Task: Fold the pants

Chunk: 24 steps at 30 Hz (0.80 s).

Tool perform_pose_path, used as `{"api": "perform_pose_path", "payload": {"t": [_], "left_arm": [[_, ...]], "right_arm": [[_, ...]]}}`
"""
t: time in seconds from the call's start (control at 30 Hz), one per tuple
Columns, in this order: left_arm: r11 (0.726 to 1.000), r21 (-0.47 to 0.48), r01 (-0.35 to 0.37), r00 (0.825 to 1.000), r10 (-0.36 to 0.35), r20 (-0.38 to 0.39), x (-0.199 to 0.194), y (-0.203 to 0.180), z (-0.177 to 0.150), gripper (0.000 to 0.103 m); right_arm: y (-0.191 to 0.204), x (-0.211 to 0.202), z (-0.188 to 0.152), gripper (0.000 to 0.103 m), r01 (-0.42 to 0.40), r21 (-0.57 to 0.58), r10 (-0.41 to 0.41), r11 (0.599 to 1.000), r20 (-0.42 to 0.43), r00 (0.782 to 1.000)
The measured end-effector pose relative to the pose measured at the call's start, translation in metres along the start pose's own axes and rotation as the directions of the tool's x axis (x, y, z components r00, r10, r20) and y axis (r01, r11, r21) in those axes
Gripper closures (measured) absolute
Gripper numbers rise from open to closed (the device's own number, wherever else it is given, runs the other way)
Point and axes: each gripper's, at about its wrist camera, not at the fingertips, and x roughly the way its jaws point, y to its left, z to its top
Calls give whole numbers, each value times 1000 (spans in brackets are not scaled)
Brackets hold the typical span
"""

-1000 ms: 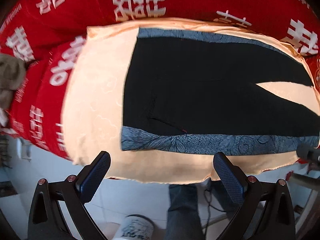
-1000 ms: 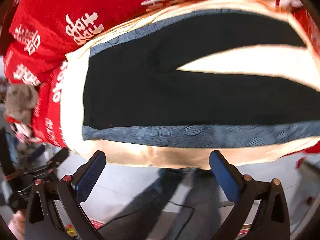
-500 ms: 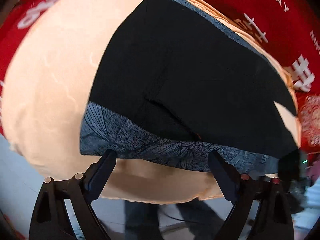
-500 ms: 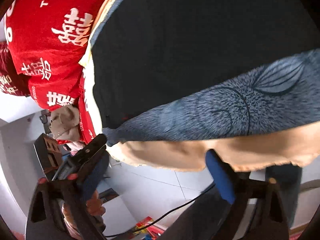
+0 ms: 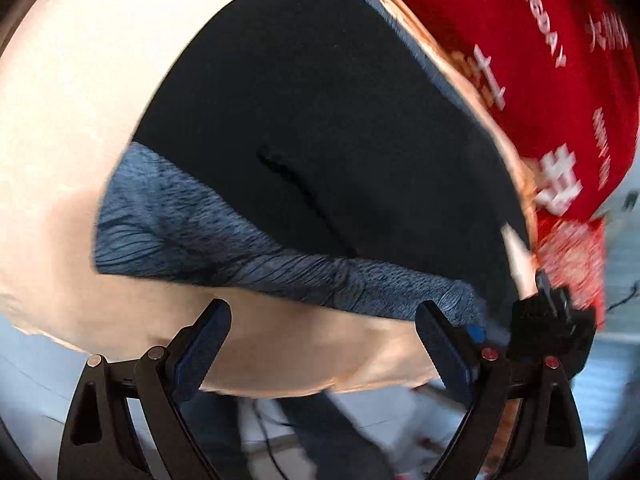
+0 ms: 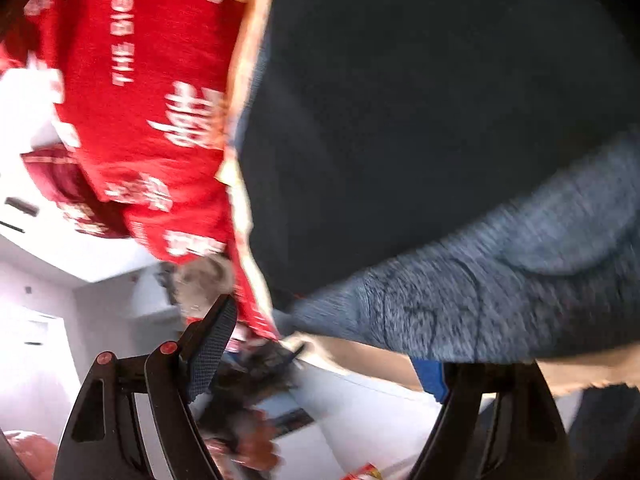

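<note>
Red cloth w/ white print: "THE BIGDA…" readable in right wrist view, partial "…BIGDAY" plus white Chinese characters on same red cloth in left wrist view; rest of text blurred. Landmark = black pants w/ blue-grey patterned side stripe, lying flat on a peach/orange sheet that covers the red cloth. Pale tiled floor and white walls below the sheet edge; greyish bundle at red cloth's edge, left of the pants, can't tell what it is. Left gripper: jaws wide apart, nothing between them, just off the near stripe of the pants, over the sheet's border. Right gripper: jaws also spread wide; its blue-padded finger sits right at the stripe edge of the pants, contact unclear due to blur; other finger is off the pants over the floor side. Right gripper body visible at the far end of the stripe in left wrist view.
</note>
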Motion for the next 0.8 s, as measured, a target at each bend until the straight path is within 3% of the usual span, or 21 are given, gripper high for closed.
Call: {"api": "perform_pose_path", "payload": {"t": [0.1, 0.27, 0.33, 0.4, 0.47, 0.57, 0.73, 0.8], "left_arm": [[994, -85, 70, 997, -67, 44, 5, -5, 13, 9], [977, -206, 46, 996, -30, 80, 17, 5, 25, 9], [982, -191, 16, 996, 0, 86, 17, 3, 25, 11], [995, -94, -16, 993, 28, 118, 16, -6, 17, 11], [997, -19, -79, 991, 81, 104, 14, -11, 5, 11], [994, 22, -107, 990, 105, 92, 8, -9, -5, 11], [997, -52, -61, 996, 64, 66, -1, 14, -3, 11], [996, -84, 6, 998, 0, 66, 3, 14, -2, 11]], "right_arm": [[20, -9, 5, 19, -48, -18, 48, 999, -6, 999], [27, -19, 3, 19, -73, -11, 73, 997, -22, 997], [23, -17, 2, 19, -46, -9, 46, 999, -41, 998], [17, -16, 0, 19, -33, 15, 33, 999, -40, 999], [12, -15, -1, 19, -23, 32, 24, 999, -36, 999], [9, -5, -3, 19, 2, 25, -1, 1000, -50, 999], [-7, 48, -1, 19, 3, 58, 4, 998, -121, 993], [1, 64, -1, 19, -58, 59, 66, 997, -146, 987]]}}
